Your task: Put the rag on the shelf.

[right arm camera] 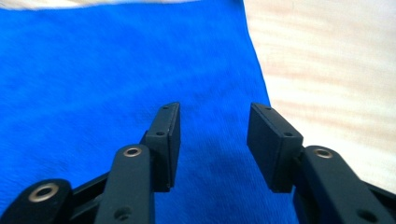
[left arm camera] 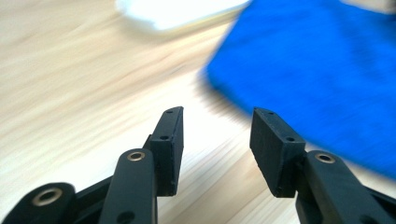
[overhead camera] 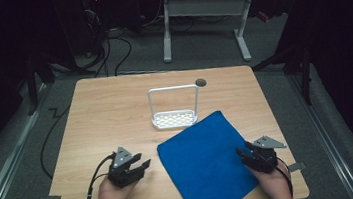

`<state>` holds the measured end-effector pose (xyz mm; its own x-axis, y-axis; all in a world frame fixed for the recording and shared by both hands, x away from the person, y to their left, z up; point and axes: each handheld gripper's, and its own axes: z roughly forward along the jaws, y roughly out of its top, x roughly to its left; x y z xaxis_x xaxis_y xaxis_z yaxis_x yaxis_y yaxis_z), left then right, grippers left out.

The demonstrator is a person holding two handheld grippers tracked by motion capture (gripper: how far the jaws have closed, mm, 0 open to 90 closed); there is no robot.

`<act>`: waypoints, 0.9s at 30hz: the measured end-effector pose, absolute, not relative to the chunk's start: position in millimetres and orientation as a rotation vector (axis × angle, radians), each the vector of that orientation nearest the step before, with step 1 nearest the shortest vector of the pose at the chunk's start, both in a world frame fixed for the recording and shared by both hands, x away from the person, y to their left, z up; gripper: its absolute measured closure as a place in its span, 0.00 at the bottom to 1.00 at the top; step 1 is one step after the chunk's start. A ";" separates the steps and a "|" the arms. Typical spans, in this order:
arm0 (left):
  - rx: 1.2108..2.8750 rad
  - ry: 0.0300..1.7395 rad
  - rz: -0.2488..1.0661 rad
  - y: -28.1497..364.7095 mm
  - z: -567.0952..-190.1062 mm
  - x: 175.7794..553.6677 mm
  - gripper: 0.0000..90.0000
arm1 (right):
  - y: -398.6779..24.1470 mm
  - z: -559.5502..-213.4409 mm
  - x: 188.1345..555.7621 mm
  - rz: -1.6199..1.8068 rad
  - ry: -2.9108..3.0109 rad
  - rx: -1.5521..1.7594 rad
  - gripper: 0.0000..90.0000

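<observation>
I have the wooden counter (overhead camera: 115,111) laid out below me, and the biggest thing on it is the blue cloth (overhead camera: 204,159), spread flat and skewed, filling the near right part and hanging a little over the near edge. Just beyond its far corner stands the white rack (overhead camera: 175,116), a slotted base with a tall hoop handle, upright and apart from the cloth as far as I can tell.

My left tongs (overhead camera: 141,165) hover just left of the cloth's left edge, jaws parted with nothing between them; the left gripper view shows bare wood under the gap and the cloth's corner (left arm camera: 322,70) a little ahead. My right tongs (overhead camera: 243,153) sit over the cloth's right margin, jaws equally apart and holding nothing (the cloth edge (right arm camera: 254,60) runs just off the right jaw).

I judge this as the approach before a grasp. Next I'd lower each pair onto its own edge, get a jaw under the fabric, and close together.
</observation>
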<state>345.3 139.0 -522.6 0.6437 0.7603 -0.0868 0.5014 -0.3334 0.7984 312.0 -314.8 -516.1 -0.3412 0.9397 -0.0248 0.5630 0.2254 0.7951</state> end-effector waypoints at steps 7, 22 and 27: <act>1.950 1.043 0.353 146.5 -524.6 354.9 0.65 | -308.2 -512.9 312.1 0.983 1.987 1.364 0.65; 2.009 0.834 0.167 83.7 -519.3 327.2 0.79 | -310.5 -507.9 312.8 1.015 1.972 1.338 0.62; 2.069 0.688 0.038 39.4 -518.3 304.2 0.90 | -311.2 -508.2 313.4 1.023 1.988 1.323 0.67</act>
